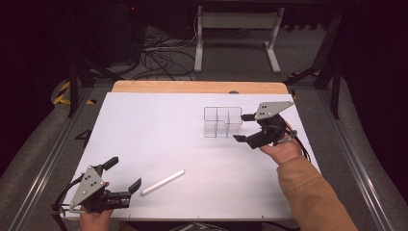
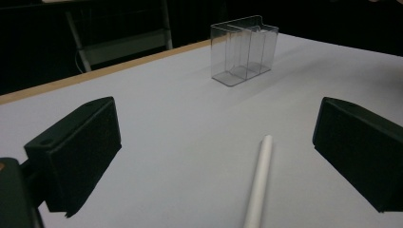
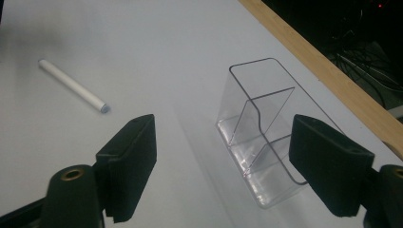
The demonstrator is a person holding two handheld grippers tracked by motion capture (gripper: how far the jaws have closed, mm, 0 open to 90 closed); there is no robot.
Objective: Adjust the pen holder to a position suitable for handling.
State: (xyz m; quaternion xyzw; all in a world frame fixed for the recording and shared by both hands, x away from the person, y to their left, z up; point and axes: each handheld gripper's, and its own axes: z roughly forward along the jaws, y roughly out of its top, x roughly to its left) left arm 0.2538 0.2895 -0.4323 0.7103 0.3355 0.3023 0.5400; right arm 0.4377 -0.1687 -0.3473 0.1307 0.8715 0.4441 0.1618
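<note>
The table (image 1: pixel 159 144) under its white sheet carries just two things, so I order my work by them. At about 1 o'clock from the middle of the table stands the clear divided holder (image 1: pixel 222 121), upright, its compartments open at the top. My right gripper (image 1: pixel 246 128) sits just beside it at its 3 o'clock side, jaws spread wide and holding nothing; in the right gripper view the holder (image 3: pixel 259 137) lies between and beyond the jaws, not yet touched.

Down at 6 o'clock lies the white stick (image 1: pixel 162 182), flat on the sheet, slanting toward 2 o'clock. My left gripper (image 1: pixel 126 175) is near its lower end, jaws wide apart and empty; in the left gripper view the stick (image 2: pixel 259 183) runs up between them, closer to the right-hand jaw.

To do this step well, I judge I should centre the stick between the jaws first, come down low, and pinch across its width near the middle so it does not pivot or roll away. The right gripper should steady the light holder, which I expect would tip easily.
</note>
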